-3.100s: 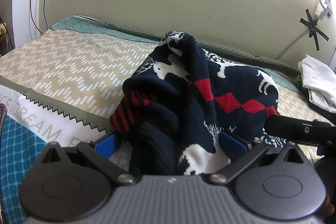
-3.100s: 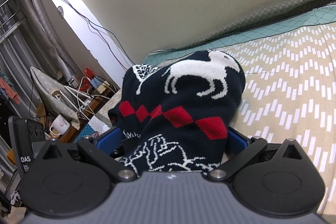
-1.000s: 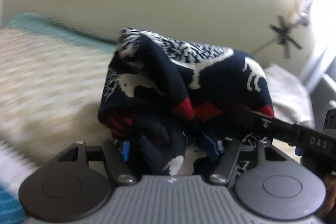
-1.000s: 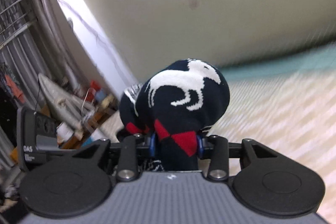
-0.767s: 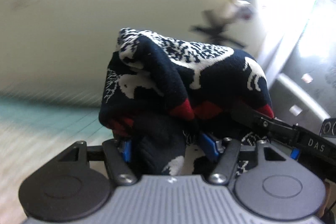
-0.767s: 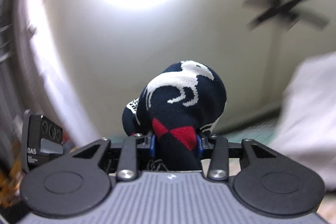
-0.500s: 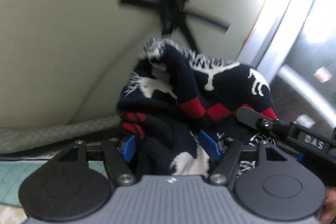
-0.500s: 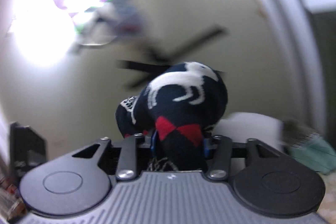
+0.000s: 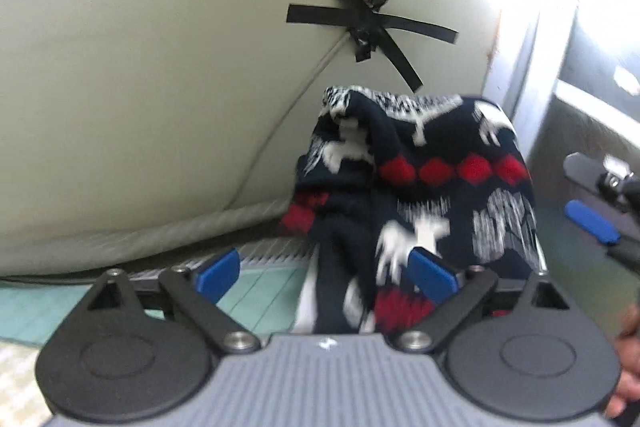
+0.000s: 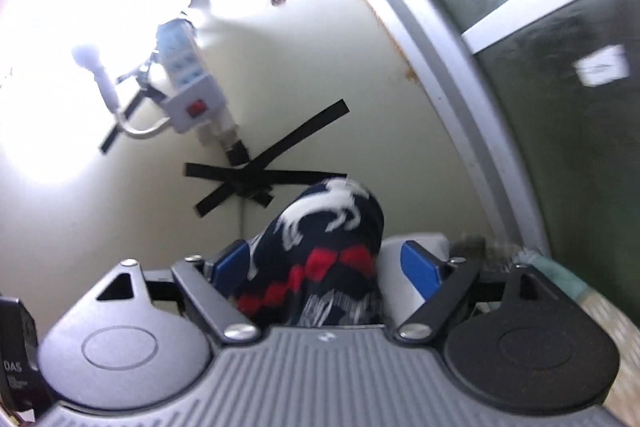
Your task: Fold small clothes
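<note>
The folded navy knit sweater with white animal figures and red diamonds [image 9: 420, 195] is bunched into a compact bundle at the far corner of the bed, up against the pale green wall [image 9: 140, 87], below the crossed strips of black tape [image 9: 360, 23]. In the right wrist view a white folded garment [image 10: 416, 247] shows just behind and beside it, so this reads as the stack spot for finished pieces. I can't tell whether the bundle sits on that garment or only next to it.

Your left gripper [image 9: 326, 271] is letting go: its jaws are opening. The left blue pad stands clear over the teal bed sheet [image 9: 264, 291]. The right blue pad is at the knit; contact or overlap, can't tell through the blur. The bundle lies between the jaws, nearer the right one.

Your right gripper [image 10: 326, 265] is opening too. The sweater bulges up between its blue pads, with a visible gap on the right side. The left pad is partly hidden by cloth.

Both grippers flank the bundle from the near side, which fits carrying it as one block so the folds hold.

My read: the fold is done, this is the drop-off. Risk: the knit snags a pad when you back out and drags a layer open.

The white power strip [image 10: 188, 95] taped to the wall hangs above, well clear.
</note>
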`<state>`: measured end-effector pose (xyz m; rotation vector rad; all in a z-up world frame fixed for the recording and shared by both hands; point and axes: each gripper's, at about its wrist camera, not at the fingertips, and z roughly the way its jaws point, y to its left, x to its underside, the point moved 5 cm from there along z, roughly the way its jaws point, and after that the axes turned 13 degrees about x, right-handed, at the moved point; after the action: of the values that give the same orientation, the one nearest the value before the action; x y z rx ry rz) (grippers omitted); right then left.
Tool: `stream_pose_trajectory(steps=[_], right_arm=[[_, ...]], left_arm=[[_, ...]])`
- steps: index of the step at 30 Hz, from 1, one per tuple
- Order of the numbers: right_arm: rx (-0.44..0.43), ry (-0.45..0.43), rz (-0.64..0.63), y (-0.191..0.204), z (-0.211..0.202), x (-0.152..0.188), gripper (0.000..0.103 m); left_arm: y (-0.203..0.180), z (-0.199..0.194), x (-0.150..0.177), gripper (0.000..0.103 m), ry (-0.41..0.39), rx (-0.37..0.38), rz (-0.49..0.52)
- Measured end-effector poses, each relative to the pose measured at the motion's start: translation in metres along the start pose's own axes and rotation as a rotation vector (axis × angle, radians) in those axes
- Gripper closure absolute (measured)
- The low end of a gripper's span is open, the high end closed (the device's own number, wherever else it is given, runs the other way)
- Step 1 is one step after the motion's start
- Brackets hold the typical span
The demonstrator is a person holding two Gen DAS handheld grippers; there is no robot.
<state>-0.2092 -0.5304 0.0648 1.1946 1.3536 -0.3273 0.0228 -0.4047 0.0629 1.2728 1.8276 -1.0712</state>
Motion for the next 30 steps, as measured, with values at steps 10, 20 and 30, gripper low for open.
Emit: stream_pose_trajectory(steps=[10, 20, 30], right_arm=[[0.057, 0.14, 0.059, 0.019, -0.115, 0.119, 0.006], [0.169, 0.132, -0.021, 0.042, -0.16, 0.175, 0.006], [0.217, 0.086, -0.096, 0.069, -0.169, 0.189, 0.006]], left_arm=[[0.006, -0.09, 0.106, 0.003, 0.113, -0.186, 0.054], [0.039, -0.132, 0.162, 0.0, 0.102, -0.274, 0.015], [0.045, -0.14, 0.164, 0.0, 0.07, -0.252, -0.018]])
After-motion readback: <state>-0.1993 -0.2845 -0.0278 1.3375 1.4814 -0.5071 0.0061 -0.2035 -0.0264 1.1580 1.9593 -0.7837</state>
